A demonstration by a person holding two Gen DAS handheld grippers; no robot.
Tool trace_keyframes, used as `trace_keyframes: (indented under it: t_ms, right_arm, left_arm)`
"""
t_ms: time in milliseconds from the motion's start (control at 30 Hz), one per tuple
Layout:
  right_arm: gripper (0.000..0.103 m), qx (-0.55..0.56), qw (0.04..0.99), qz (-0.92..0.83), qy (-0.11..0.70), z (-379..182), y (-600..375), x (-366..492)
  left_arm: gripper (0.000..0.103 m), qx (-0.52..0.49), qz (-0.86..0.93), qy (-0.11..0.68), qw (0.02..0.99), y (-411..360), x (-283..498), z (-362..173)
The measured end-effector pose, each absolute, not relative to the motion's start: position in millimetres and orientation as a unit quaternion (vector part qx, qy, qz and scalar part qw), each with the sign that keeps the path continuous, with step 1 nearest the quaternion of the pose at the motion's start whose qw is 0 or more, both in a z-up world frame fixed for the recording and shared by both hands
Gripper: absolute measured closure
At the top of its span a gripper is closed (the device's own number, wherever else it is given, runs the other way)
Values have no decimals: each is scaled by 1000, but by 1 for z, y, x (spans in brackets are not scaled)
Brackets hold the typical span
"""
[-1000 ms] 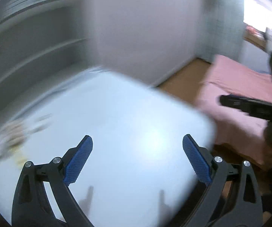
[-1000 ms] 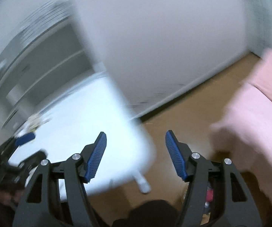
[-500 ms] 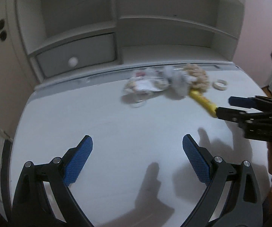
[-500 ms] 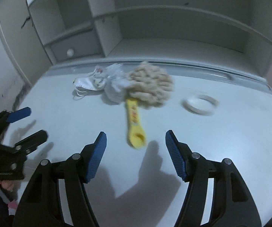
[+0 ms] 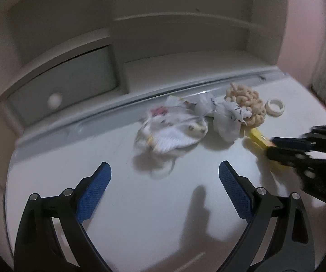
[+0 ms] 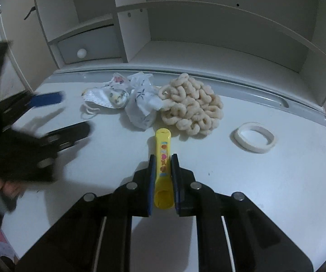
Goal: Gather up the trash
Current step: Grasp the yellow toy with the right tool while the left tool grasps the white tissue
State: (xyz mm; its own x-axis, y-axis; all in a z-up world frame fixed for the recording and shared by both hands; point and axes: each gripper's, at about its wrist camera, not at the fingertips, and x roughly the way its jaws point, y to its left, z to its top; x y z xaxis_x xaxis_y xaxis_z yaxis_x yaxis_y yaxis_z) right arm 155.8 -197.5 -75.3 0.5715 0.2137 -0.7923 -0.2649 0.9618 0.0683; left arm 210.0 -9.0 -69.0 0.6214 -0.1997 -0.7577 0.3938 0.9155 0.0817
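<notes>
- Two tools work over a white counter (image 6: 276, 181) that backs onto a pale shelf unit (image 6: 208, 22) with a small drawer (image 6: 88, 45).
- Right tool (image 6: 163, 165): its blue-padded fingers (image 6: 152, 170) are clamped on a yellow tube (image 6: 163, 158) printed with small red and orange pictures. The tube points away from the camera toward the pile, its far end just short of the clutter and its open near end between the finger bases.
- Left tool (image 5: 165, 188): its fingers (image 5: 95, 190) stand wide apart with nothing between them, above bare counter just short of a face mask (image 5: 172, 133).
- The face mask is white with a printed pattern and lies crumpled, its ear loops trailing toward the left tool.
- Beside the mask sits a knotted white plastic bag (image 6: 142, 104), touching it on one side.
- On the bag's other side lies a beige bundle of looped rings (image 6: 192, 106), pressed against the bag.
- Well to the right of the bundle, a white tape roll (image 6: 254, 137) lies flat on its own.
</notes>
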Motion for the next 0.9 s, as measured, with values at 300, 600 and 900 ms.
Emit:
trace_keyframes:
  t_ms: [300, 600, 900]
  right_arm:
    - [89, -9, 884, 135, 447, -74, -216, 132]
    - [89, -3, 888, 132, 440, -69, -228, 115]
    - [89, 34, 902, 103, 418, -61, -266, 100]
  left_arm:
    - [10, 126, -166, 428, 879, -28, 262, -80]
    - [76, 112, -178, 414, 886, -34, 258, -71]
    - [82, 85, -123, 412, 899, -20, 205, -45]
